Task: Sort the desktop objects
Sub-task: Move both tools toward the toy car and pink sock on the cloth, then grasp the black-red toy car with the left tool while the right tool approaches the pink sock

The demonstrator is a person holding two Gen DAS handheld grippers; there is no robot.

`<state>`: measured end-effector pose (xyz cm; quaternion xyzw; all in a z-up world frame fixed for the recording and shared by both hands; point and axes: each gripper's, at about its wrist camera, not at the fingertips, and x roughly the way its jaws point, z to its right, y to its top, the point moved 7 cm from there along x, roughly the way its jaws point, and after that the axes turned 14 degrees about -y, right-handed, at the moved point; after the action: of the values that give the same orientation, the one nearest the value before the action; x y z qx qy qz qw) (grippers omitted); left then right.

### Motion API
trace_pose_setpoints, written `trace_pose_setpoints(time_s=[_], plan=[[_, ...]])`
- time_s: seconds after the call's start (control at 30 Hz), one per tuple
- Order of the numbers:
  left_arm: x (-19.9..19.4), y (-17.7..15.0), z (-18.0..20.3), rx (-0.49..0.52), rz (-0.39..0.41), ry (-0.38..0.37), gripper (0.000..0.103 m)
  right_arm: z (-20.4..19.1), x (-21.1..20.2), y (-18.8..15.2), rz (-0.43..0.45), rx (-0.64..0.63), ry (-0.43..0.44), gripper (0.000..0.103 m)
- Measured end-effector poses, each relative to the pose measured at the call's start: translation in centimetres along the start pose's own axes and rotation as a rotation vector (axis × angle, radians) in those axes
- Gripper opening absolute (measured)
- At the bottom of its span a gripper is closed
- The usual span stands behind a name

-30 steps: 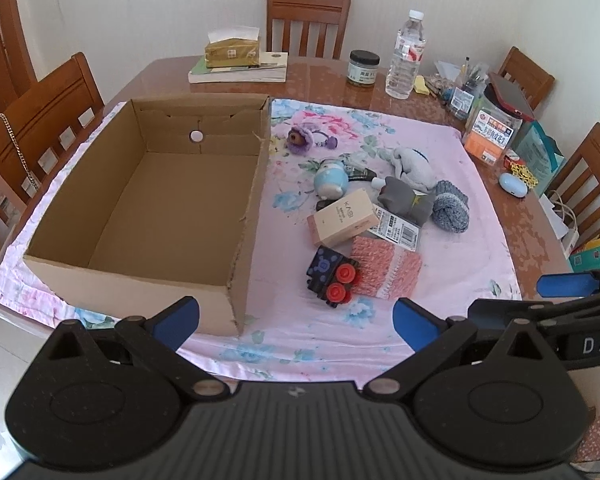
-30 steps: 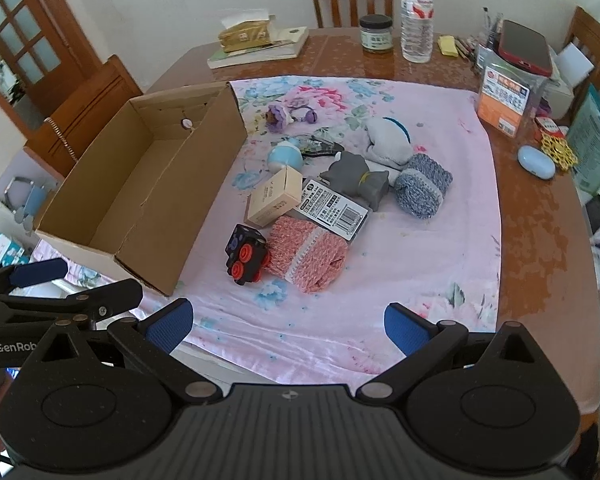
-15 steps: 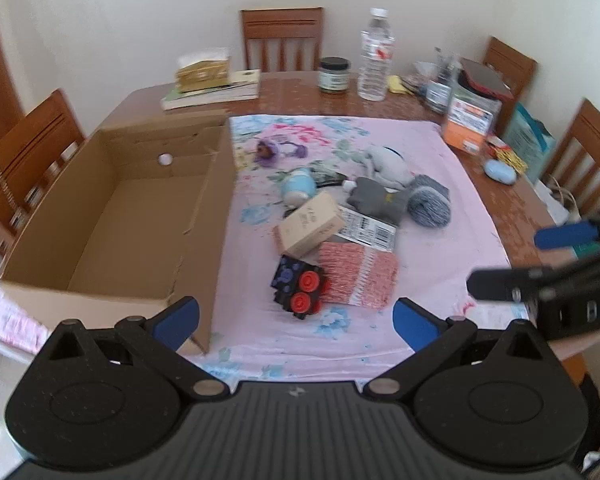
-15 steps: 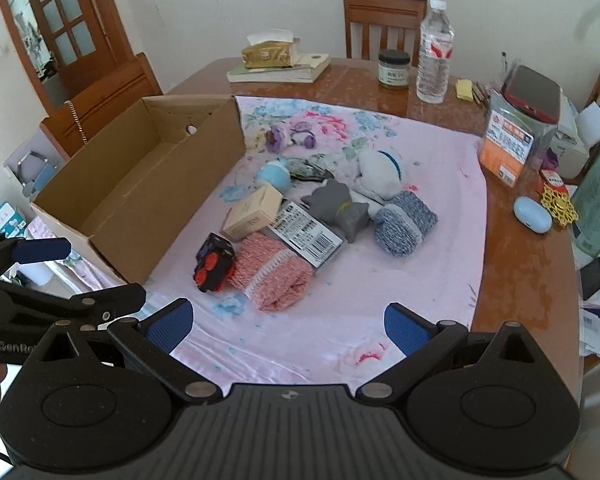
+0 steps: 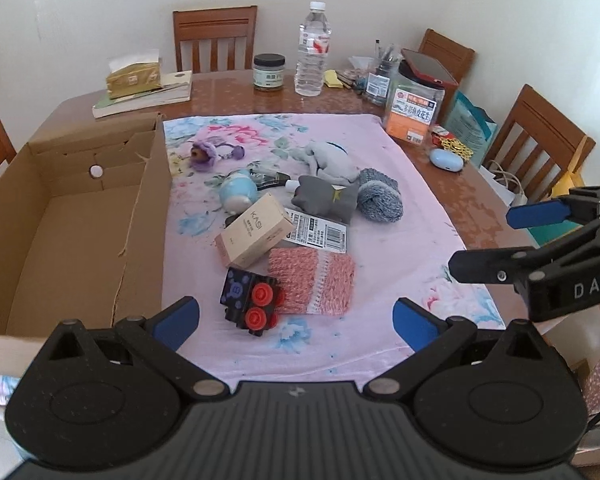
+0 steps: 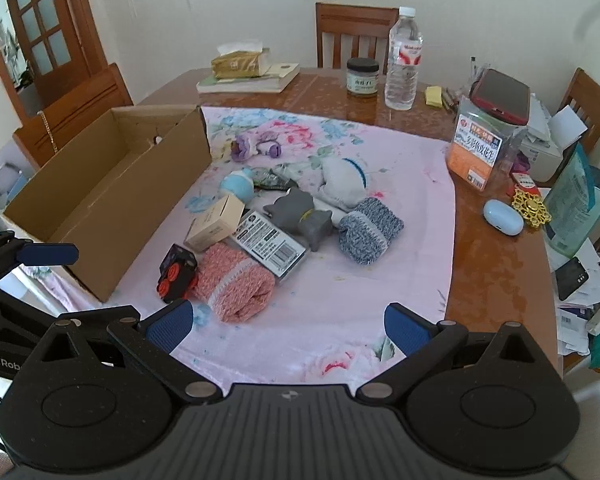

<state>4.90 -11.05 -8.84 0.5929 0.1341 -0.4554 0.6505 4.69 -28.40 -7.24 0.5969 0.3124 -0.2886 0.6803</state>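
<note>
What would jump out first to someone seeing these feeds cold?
Probably the big open cardboard box on the left of the pink floral cloth, with nothing visible inside it. Next, the huddle of small things mid-cloth beside it: a black toy with red wheels nearest the cameras, a pink knitted piece touching it, and a tan carton just behind. Both the left gripper and right gripper hang open, short of the pile.
</note>
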Motion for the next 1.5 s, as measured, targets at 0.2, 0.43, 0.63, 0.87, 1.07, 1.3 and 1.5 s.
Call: trace_pose_setpoints(time_s=[0.2,0.43,0.63,0.87,1.07,1.3,1.5], plan=[[0.9,-0.3,-0.4,0.009,-0.024,-0.029,0.102,-0.2,0.3,0.1,0.012,-0.006,-0.018,0.103],[2.0,-0.3,-0.8,-0.001,-0.014,0.001,0.102,-1.0,1.2,1.2,0.019,-0.072,0.022,0.103],[3.9,-0.5,-1.9,-0.066,-0.028,0.041,0.102,-1.1,2.3,2.8,0.017,-0.124,0.080,0.103],[5.6,-0.1,-2.6,-0.099,0.011,0.058,0.102,-0.8,3.4,3.4,0.013,-0.190,0.109,0.103],[7.9,0.7,-3.8,-0.123,0.029,0.063,0.102,0.1,3.9,3.0,0.000,-0.202,0.122,0.103],[10.4,0.7,-4.9,-0.117,-0.005,0.085,0.102,1.8,4.7,2.2,-0.027,-0.186,0.116,0.103],[11.2,0.6,-5.2,-0.143,-0.012,0.047,0.102,2.8,5.4,1.8,-0.051,-0.150,0.120,0.103]])
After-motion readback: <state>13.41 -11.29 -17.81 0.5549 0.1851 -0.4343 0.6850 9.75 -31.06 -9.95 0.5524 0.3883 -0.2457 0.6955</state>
